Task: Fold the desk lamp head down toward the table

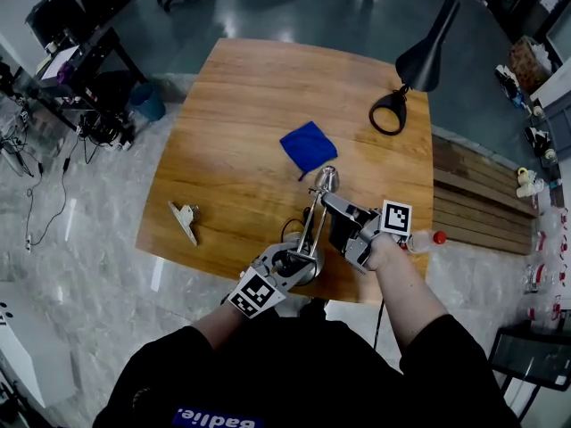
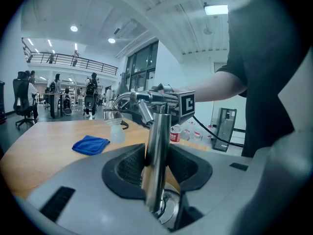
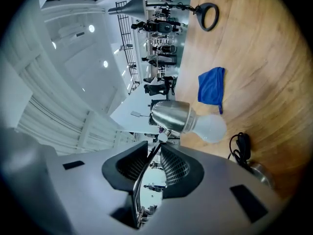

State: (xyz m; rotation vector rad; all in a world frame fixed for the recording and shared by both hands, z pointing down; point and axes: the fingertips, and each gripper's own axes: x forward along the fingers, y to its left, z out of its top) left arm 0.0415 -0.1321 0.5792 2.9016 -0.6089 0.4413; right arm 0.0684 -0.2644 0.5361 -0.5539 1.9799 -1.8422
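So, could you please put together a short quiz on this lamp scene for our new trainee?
1. True or false: the left claw is shut on the upright post of the silver lamp.
2. What colour is the cloth on the table? A red, B blue, C green.
3. How many lamps stand on the table?
Key: 1 true. 2 B. 3 two, the silver lamp and the black lamp.

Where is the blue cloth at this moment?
In the head view the blue cloth lies near the middle of the table, just beyond the head of the silver lamp and to the left of the black lamp.
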